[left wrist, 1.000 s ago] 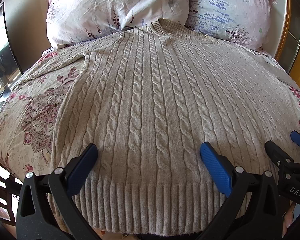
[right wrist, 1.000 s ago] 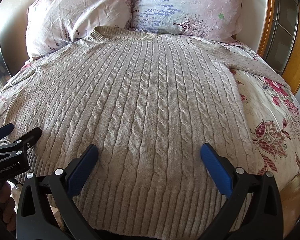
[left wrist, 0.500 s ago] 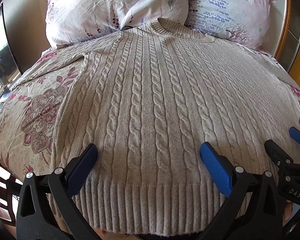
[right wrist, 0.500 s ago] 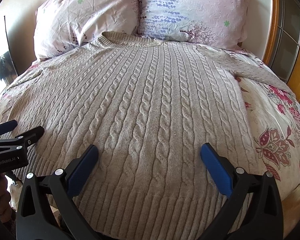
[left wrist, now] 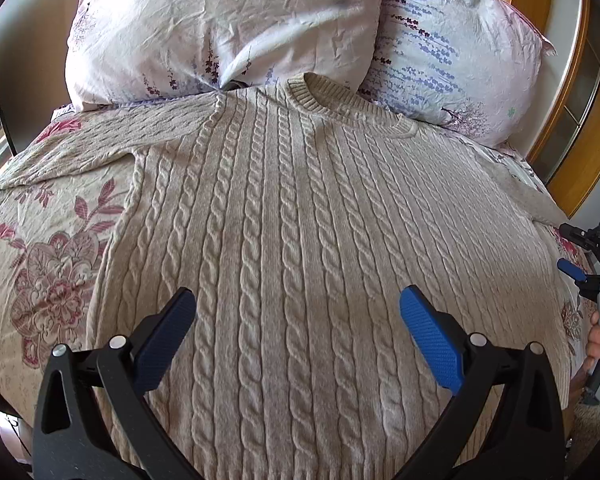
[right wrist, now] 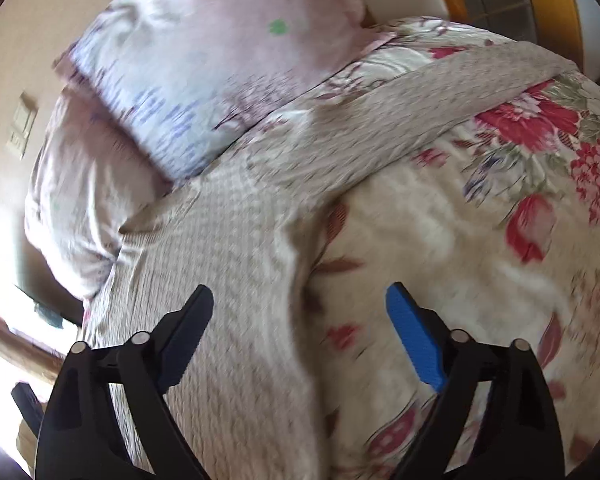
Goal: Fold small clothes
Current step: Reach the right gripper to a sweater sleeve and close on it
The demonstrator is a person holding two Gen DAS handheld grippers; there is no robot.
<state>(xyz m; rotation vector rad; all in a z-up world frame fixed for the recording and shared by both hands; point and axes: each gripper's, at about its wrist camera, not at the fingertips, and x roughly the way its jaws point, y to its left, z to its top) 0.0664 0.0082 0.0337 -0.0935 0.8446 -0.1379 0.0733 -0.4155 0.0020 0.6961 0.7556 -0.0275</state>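
Observation:
A beige cable-knit sweater (left wrist: 300, 240) lies flat, front up, on the floral bedspread (left wrist: 48, 264), its collar by the pillows and both sleeves spread out. My left gripper (left wrist: 296, 320) hovers open over the lower body of the sweater with nothing between its fingers. My right gripper (right wrist: 300, 312) is over the sweater's right side edge (right wrist: 236, 280), below the right sleeve (right wrist: 440, 96); its jaws are closing, with no fabric pinched between the pads. The right wrist view is blurred and tilted. The right gripper (left wrist: 580, 256) also shows at the right edge of the left wrist view, held by a hand.
Two floral pillows (left wrist: 228, 28) lean at the head of the bed. A wooden bed frame (left wrist: 596, 128) runs along the right side. The bedspread (right wrist: 480, 264) lies bare to the right of the sweater. A window area glows at the left.
My right gripper has swung to the right and rolled, from the hem to the sweater's right side edge, and its jaws have narrowed. My left gripper has moved a little forward up the sweater.

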